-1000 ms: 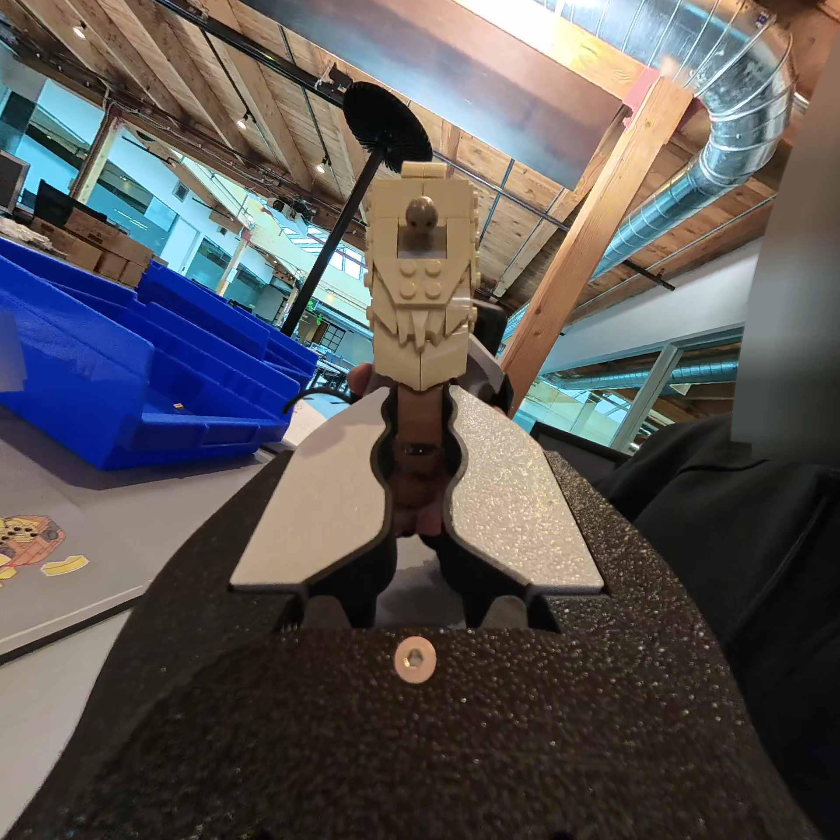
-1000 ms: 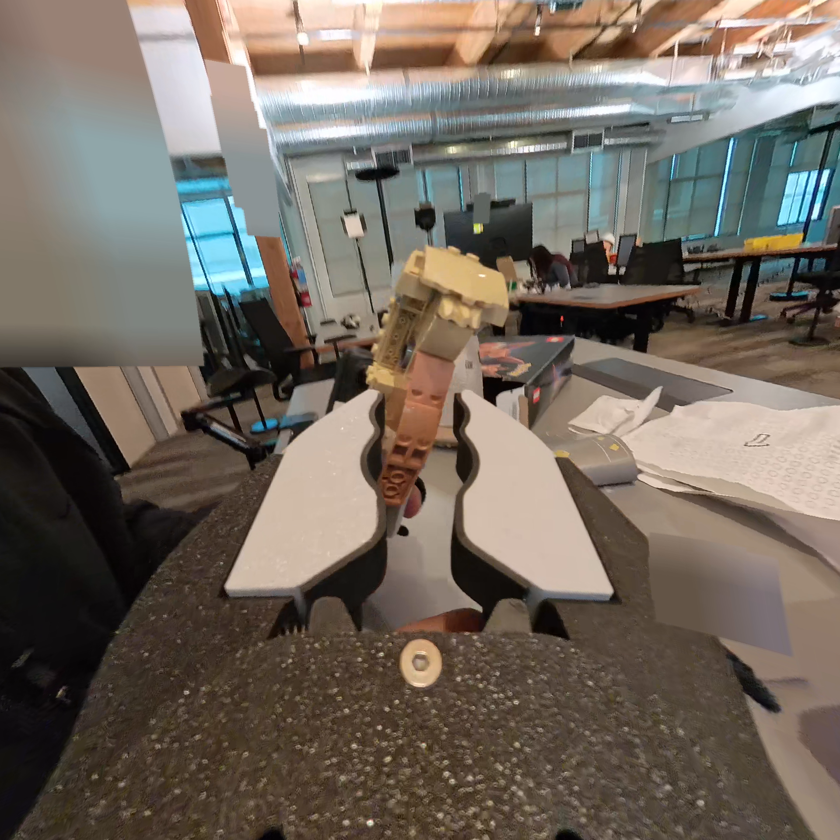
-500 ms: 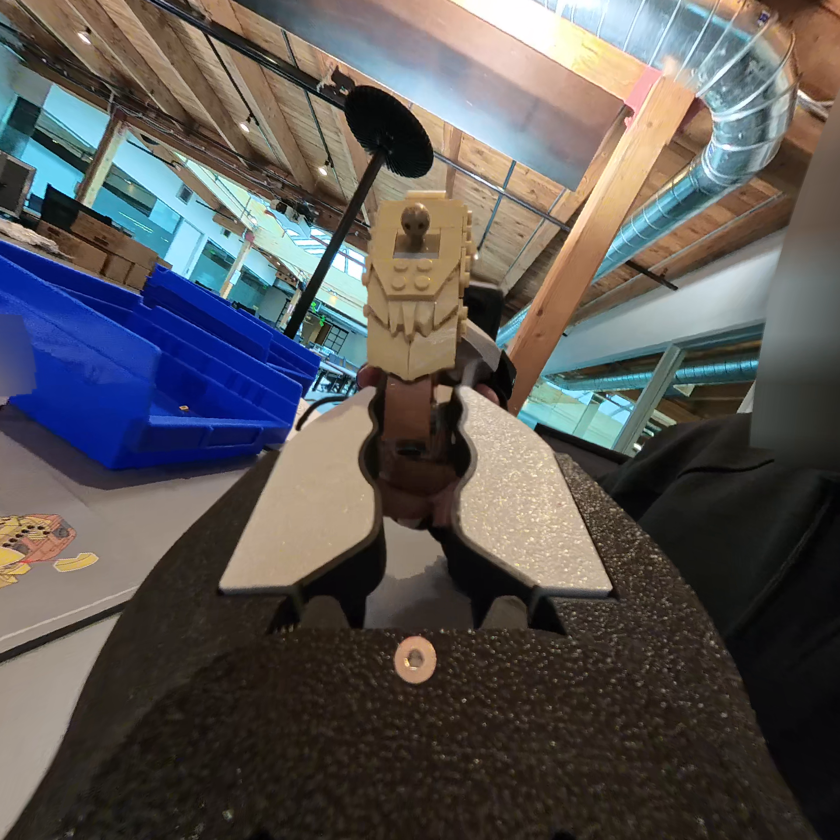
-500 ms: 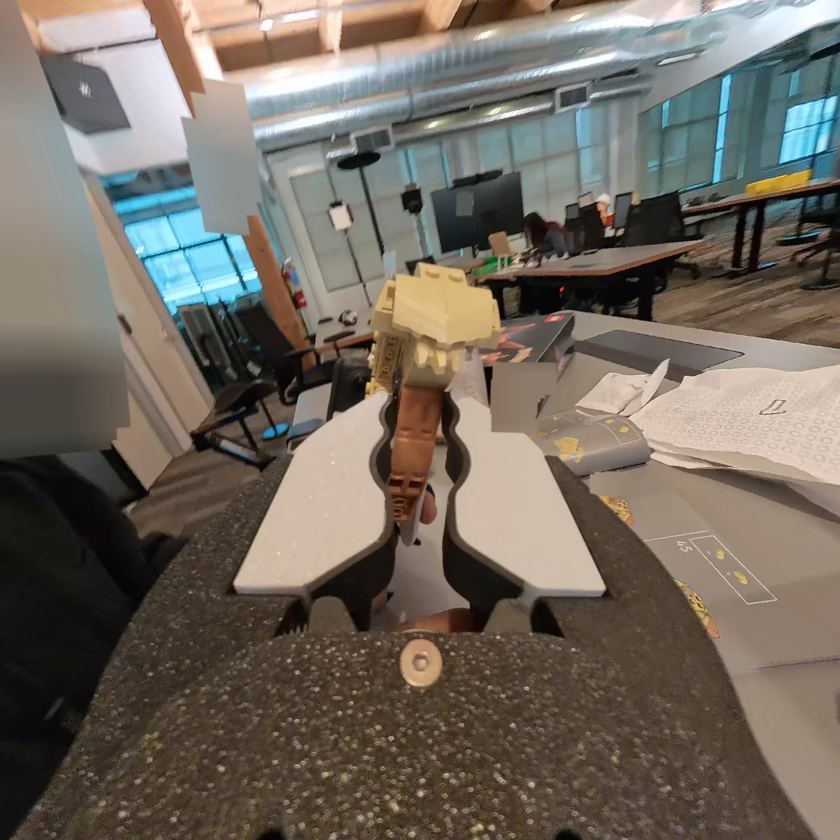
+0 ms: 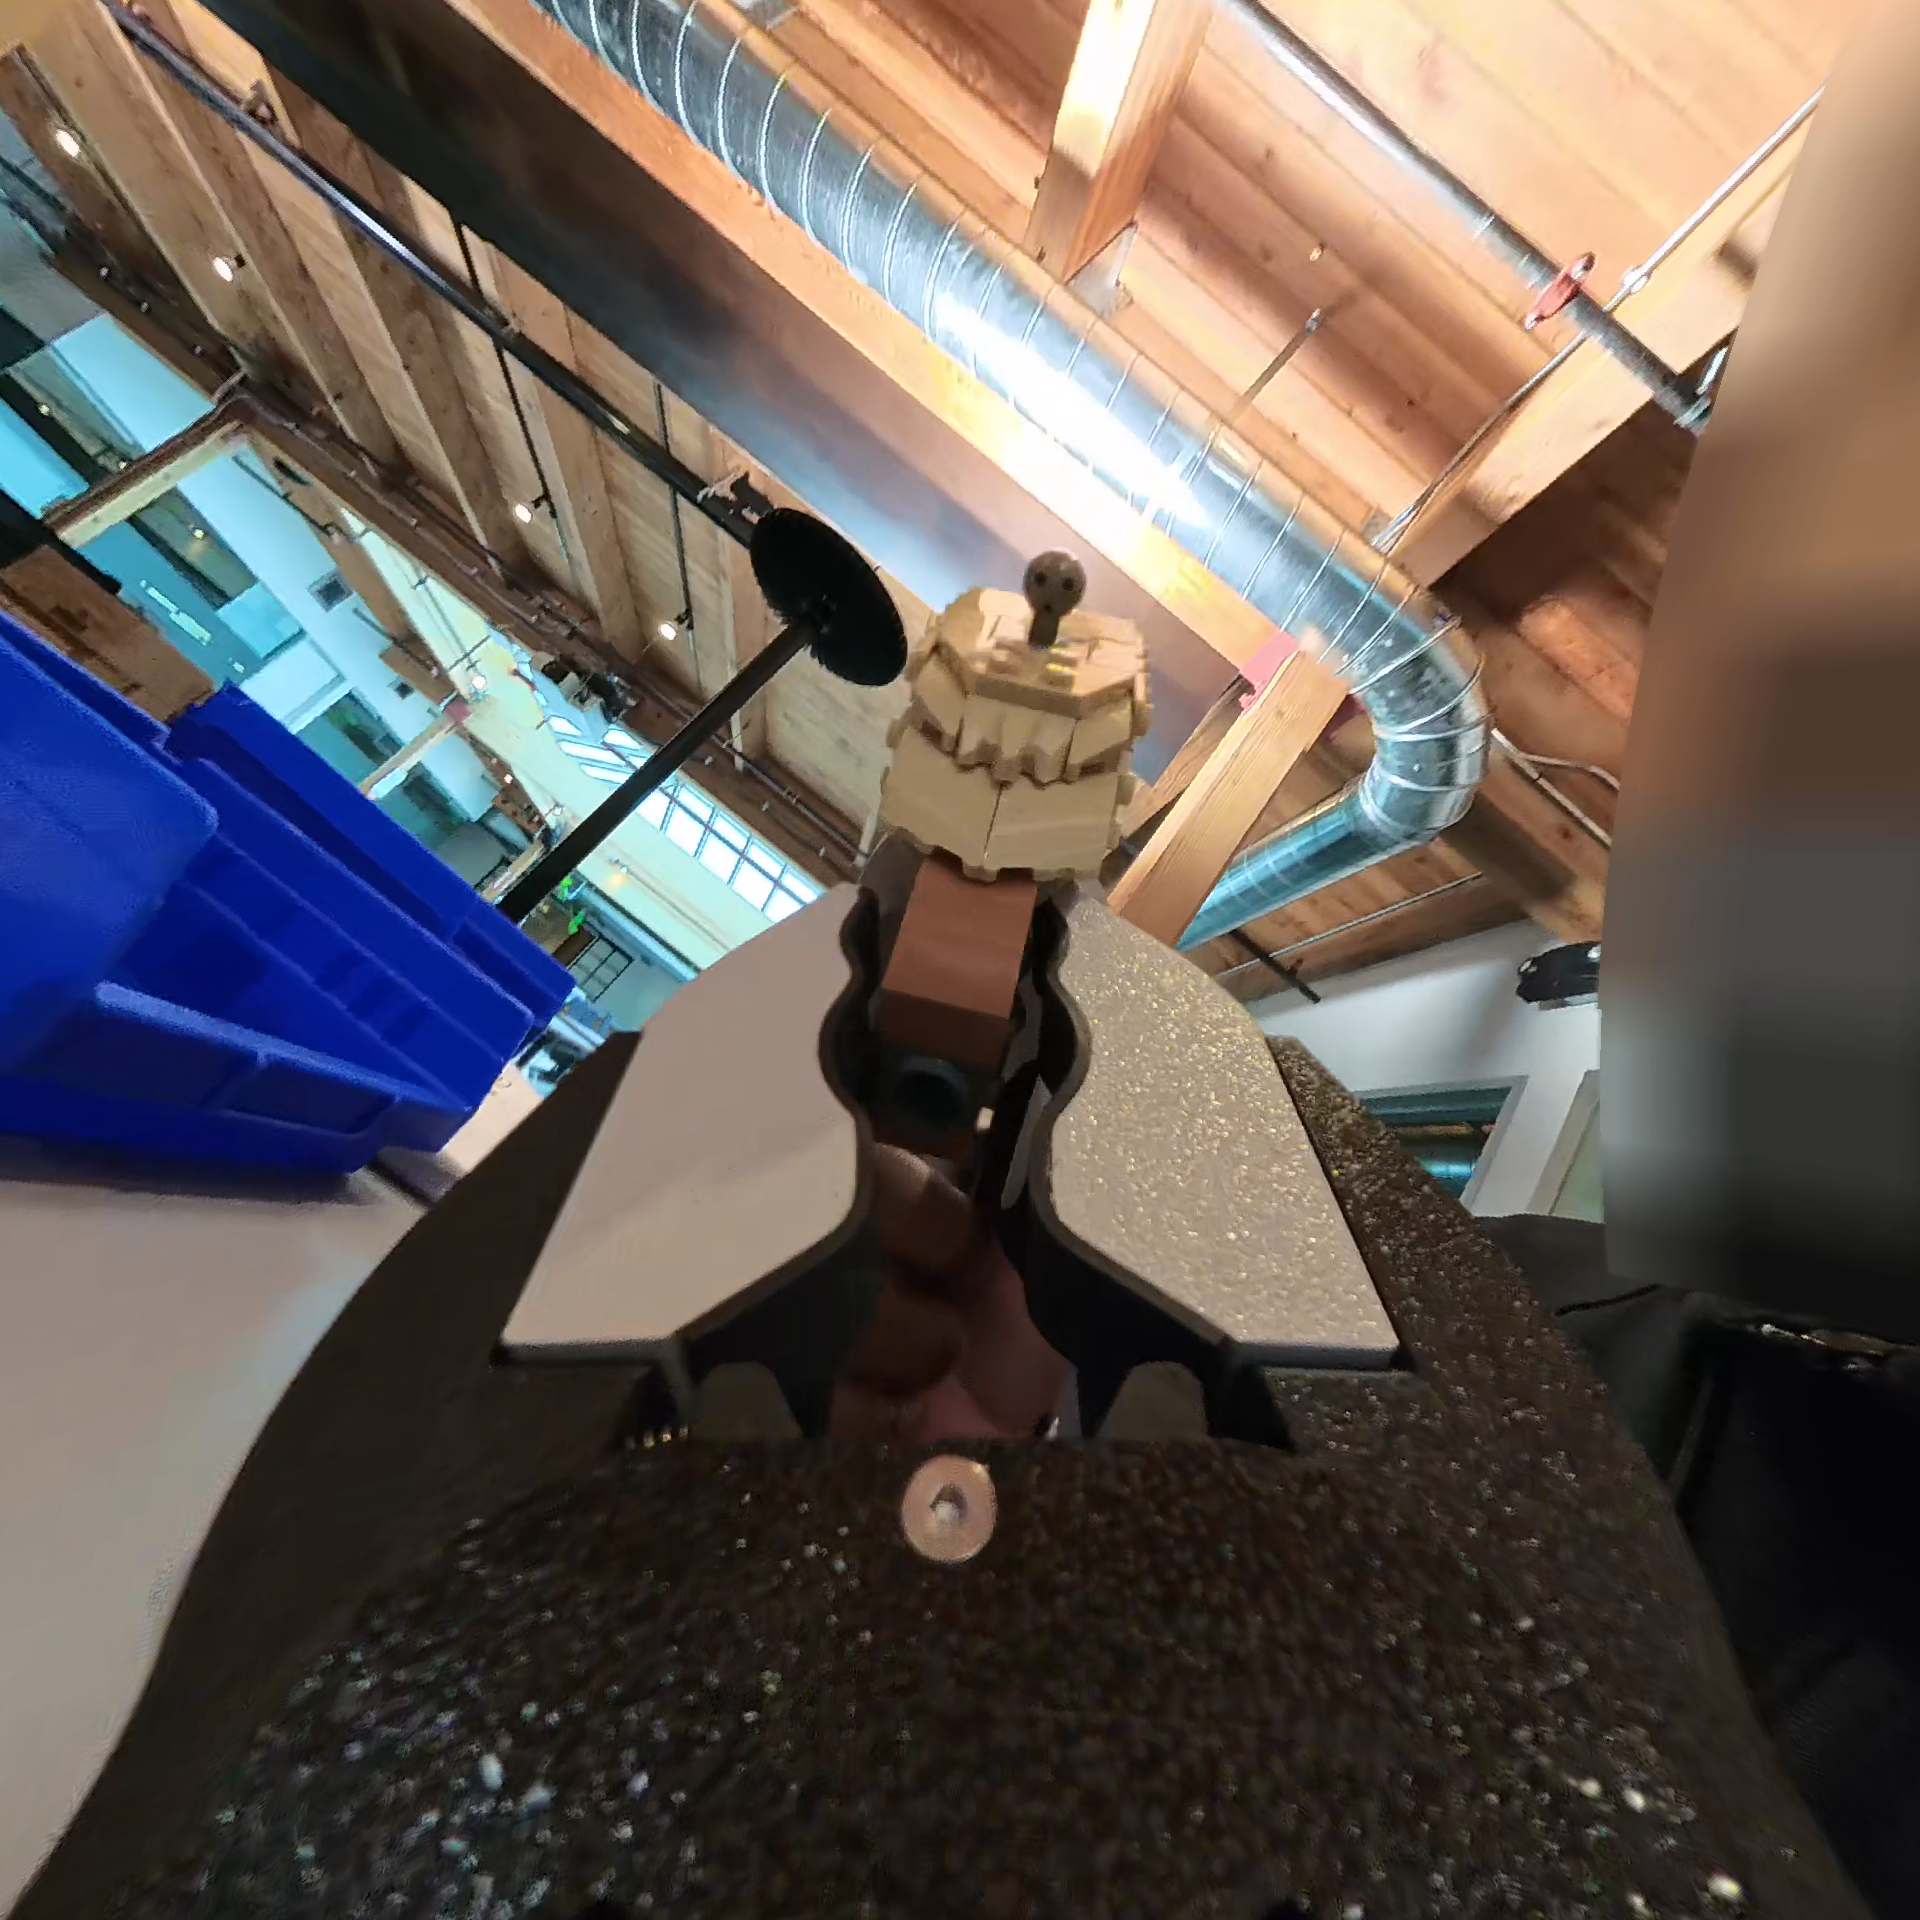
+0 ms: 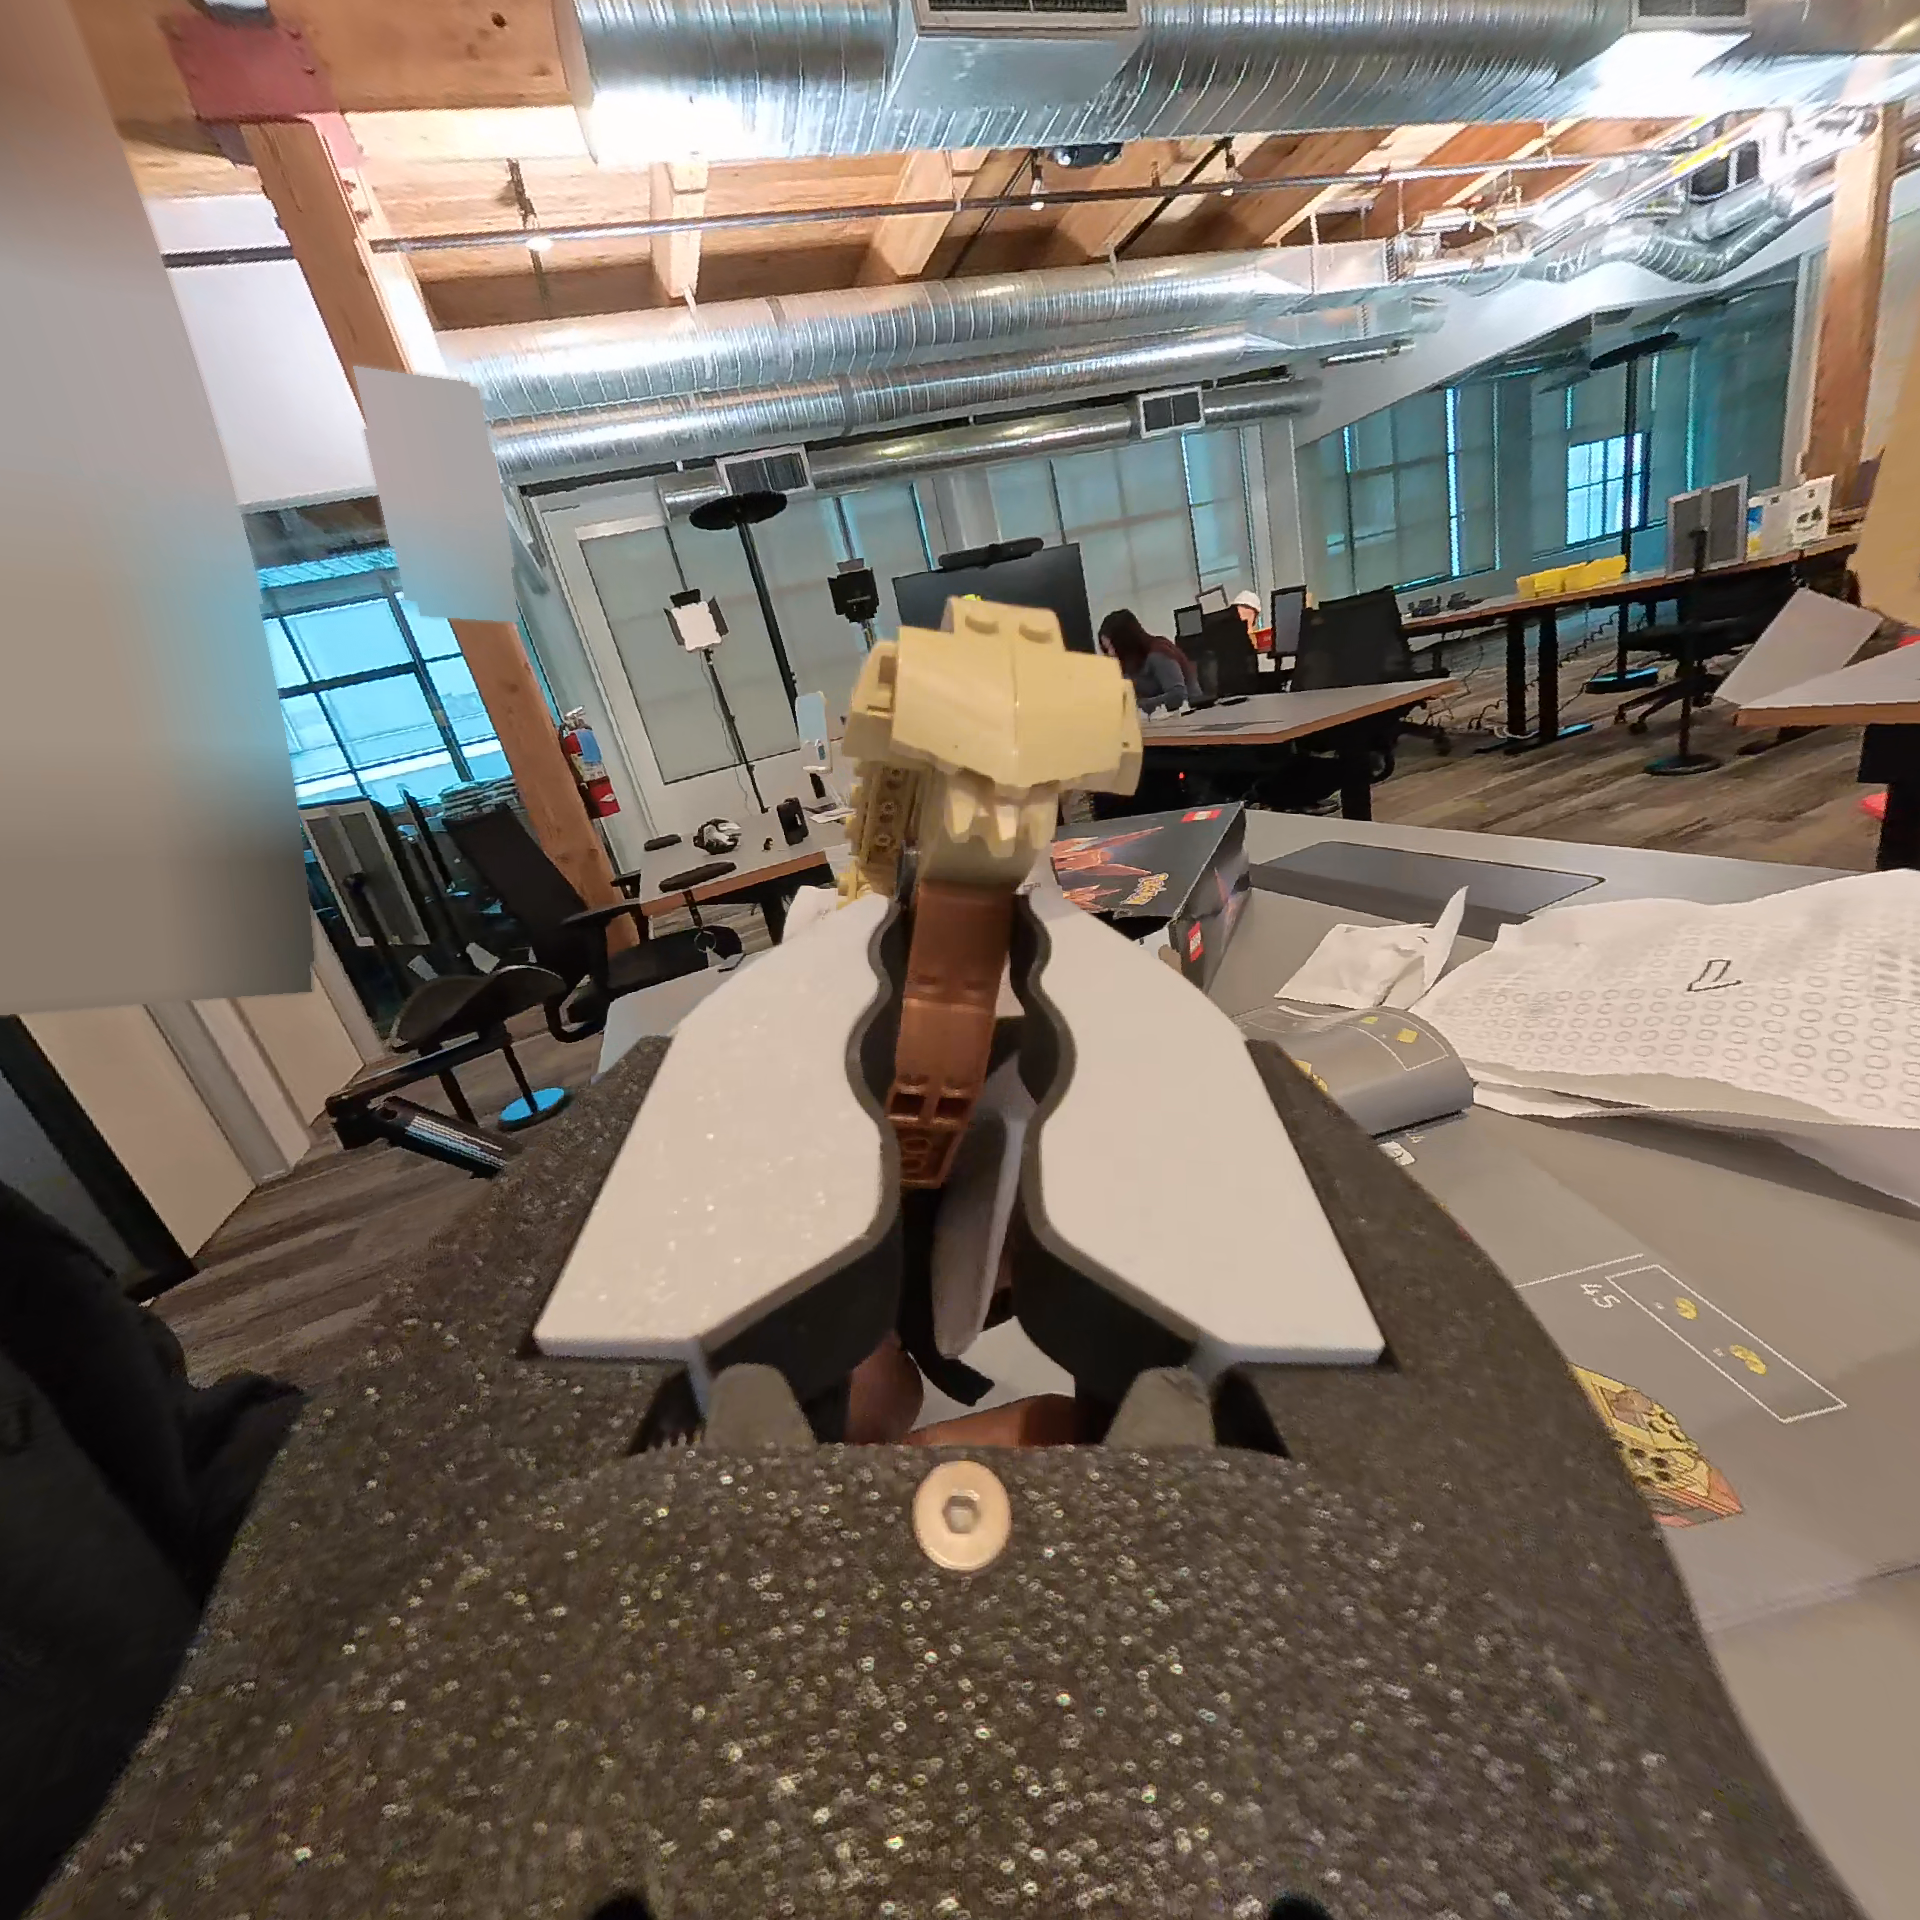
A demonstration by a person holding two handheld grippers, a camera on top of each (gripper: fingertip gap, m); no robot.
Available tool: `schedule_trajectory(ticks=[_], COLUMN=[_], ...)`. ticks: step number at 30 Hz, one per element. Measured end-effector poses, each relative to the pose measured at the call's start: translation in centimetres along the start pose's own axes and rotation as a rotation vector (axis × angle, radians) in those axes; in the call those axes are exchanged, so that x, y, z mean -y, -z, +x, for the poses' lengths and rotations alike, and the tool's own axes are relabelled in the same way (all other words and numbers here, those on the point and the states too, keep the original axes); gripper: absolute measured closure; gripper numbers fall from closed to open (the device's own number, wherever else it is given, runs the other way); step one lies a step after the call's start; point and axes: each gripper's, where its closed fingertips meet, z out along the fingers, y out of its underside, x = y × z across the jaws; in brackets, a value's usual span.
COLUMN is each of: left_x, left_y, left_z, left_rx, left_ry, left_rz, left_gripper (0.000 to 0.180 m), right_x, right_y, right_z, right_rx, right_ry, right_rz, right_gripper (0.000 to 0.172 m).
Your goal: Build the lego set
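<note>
A brick-built model with a tan toothed head (image 5: 1013,769) and a brown neck (image 5: 951,956) is held up in the air between both grippers. My left gripper (image 5: 951,914) is open. The brown neck stands between its pads with a dark gap on each side. In the right wrist view the same tan head (image 6: 987,727) rises above my right gripper (image 6: 956,914), which is shut on the brown neck (image 6: 945,1008). Fingers of a hand (image 5: 914,1247) show below the neck between the left jaws.
Blue bins (image 5: 208,935) stand on the grey table (image 5: 156,1351) at the left. A dark printed box (image 6: 1164,873), white paper sheets (image 6: 1662,1008) and a grey booklet (image 6: 1351,1070) lie at the right. A black pole lamp (image 5: 821,613) stands behind. A dark sleeve (image 5: 1714,1455) is close at the right. My left and right fingertips are right by each other.
My left jaws widened off the brown neck while my right jaws closed onto it. The model's hold passed from left to right. Both views tilted upward, and the head now leans away in the left view.
</note>
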Motion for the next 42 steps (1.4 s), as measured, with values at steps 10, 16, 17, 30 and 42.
schedule_trajectory(ticks=[10, 16, 17, 30, 42], left_x=[0.4, 0.6, 0.6, 0.3, 0.4], left_y=[0.9, 1.1, 1.1, 1.0, 1.1], left_z=[0.8, 0.8, 0.9, -0.1, 0.7], left_rx=[-0.058, -0.053, -0.053, 0.012, -0.062], left_ry=[-0.031, -0.048, -0.054, -0.067, -0.033], left_rz=[0.054, 0.046, 0.039, -0.007, 0.051], left_gripper=[0.162, 0.162, 0.162, 0.152, 0.162], right_x=[-0.6, 0.2, 0.2, -0.4, -0.6], right_y=[-0.4, 0.0, 0.0, 0.1, 0.7], right_z=[-0.7, -0.7, -0.6, -0.5, -0.6], right_rx=[-0.005, -0.004, -0.008, -0.067, -0.106], right_ry=[0.131, 0.127, 0.123, 0.118, 0.297], right_rz=[-0.096, -0.11, -0.113, -0.099, -0.113], right_gripper=[0.147, 0.142, 0.143, 0.153, 0.148])
